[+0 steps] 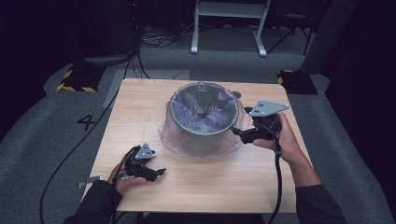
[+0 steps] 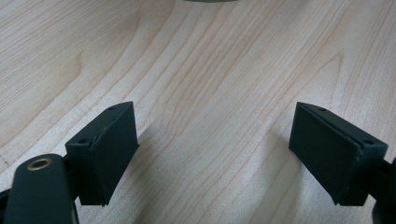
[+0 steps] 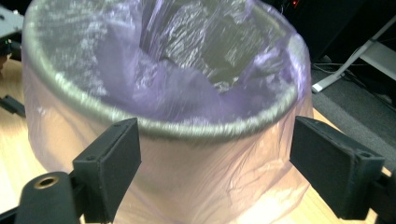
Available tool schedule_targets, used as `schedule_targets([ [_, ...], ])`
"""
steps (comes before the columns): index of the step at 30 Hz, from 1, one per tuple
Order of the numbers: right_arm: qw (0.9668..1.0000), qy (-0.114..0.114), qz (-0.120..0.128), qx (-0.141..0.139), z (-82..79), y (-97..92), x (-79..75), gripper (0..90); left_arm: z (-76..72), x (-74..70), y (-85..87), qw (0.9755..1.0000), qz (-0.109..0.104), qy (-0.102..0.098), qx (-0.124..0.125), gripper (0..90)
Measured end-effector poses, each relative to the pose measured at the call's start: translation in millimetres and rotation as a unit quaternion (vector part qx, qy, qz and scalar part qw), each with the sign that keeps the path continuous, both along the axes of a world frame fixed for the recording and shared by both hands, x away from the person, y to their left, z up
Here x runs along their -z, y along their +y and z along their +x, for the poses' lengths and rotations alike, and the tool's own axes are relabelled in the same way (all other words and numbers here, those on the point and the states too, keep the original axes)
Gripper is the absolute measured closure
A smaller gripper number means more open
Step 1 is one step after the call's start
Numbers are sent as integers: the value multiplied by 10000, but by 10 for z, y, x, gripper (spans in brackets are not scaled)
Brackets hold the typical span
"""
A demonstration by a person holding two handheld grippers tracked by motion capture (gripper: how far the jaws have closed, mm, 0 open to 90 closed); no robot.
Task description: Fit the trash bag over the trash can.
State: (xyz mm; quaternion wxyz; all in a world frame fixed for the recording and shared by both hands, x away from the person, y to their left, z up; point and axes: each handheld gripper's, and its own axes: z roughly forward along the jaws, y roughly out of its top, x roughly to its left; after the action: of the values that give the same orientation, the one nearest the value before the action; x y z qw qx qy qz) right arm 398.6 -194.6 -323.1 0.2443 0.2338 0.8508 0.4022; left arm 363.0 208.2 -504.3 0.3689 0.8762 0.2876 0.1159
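A round grey bin (image 1: pixel 201 135) stands at the middle of the wooden table (image 1: pixel 135 107), lined with a thin purple plastic bag (image 1: pixel 205 112) that is folded over its rim and hangs down the outside. My right gripper (image 1: pixel 236 132) is open just right of the bin. In the right gripper view its jaws stand wide apart (image 3: pixel 215 161), facing the bag-covered wall (image 3: pixel 187 177) below the rim (image 3: pixel 187 128), with no contact visible. My left gripper (image 1: pixel 160 171) rests low near the table's front left, open; the left gripper view has bare wood between its jaws (image 2: pixel 215 149).
The table stands on grey carpet. Behind it are a white metal frame (image 1: pixel 229 28), loose cables (image 1: pixel 159 39) and two yellow-and-black striped blocks (image 1: pixel 74 80). A cable (image 1: pixel 70 154) trails off the table's left side from the left gripper.
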Motion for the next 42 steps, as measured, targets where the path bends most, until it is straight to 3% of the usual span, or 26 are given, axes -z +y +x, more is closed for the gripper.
schedule_targets([
  [12,9998,43,-202,52,-79,-80,125,165,0,0,0,10000,-1,0,0,149],
  [30,9978,377,-525,156,-93,-179,412,165,1,0,0,10000,3,-1,5,149],
  [42,9942,659,-844,113,-101,-193,615,166,0,-1,-4,10000,5,14,-2,148],
])
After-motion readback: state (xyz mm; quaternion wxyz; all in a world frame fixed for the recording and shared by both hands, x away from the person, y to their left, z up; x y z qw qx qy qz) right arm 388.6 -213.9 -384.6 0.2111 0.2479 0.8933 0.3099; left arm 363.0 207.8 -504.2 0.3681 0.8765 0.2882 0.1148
